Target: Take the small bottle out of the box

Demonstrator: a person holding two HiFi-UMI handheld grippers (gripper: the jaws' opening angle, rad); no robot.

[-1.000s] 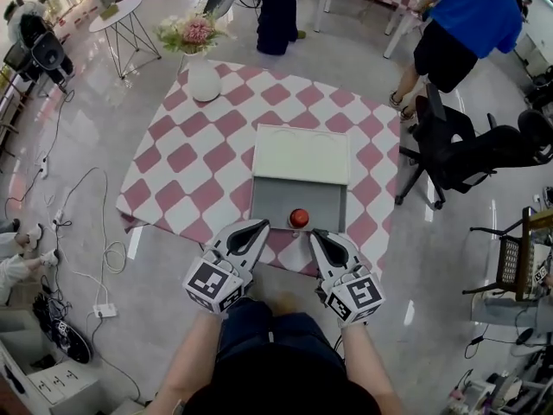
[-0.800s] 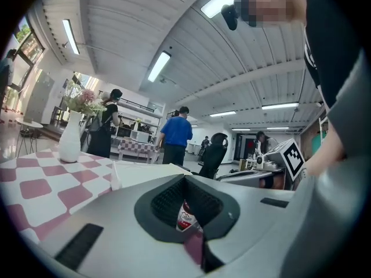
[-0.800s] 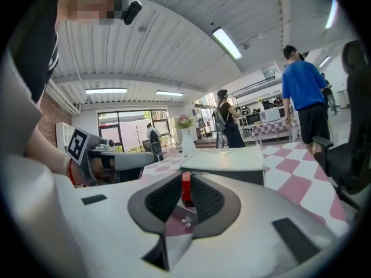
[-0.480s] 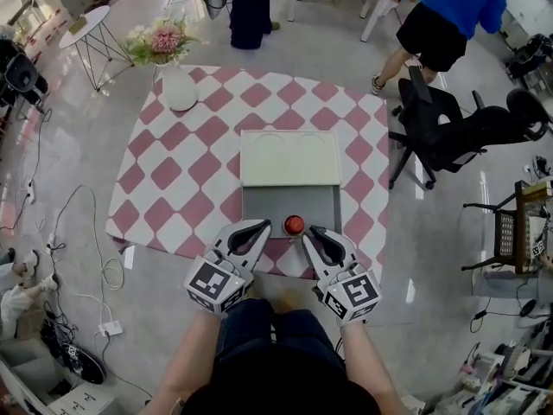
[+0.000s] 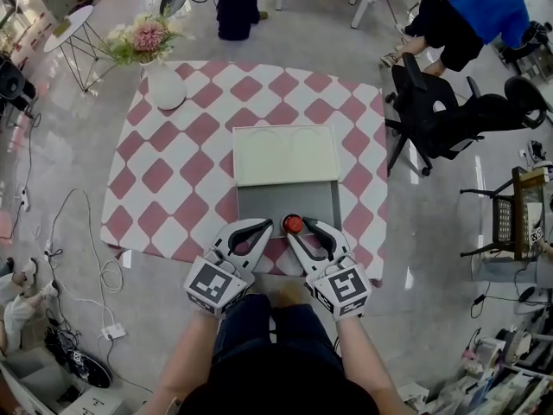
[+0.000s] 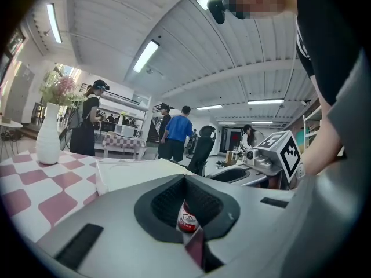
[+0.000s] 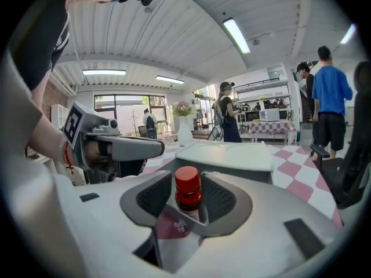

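The small bottle (image 7: 187, 191) with its red cap stands upright at the near edge of the grey box (image 5: 263, 204). The right claw (image 5: 301, 228) is released: its jaws have just been opening and stand on both sides of the bottle without pressing it. The left claw (image 5: 264, 226), just beside the box's near edge, is clenched and empty.

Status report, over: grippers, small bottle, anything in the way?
Left gripper shut, empty. Right gripper jaws just opened, straddling the small bottle, not gripping. Bottle upright at near edge of open box. Nothing blocking.
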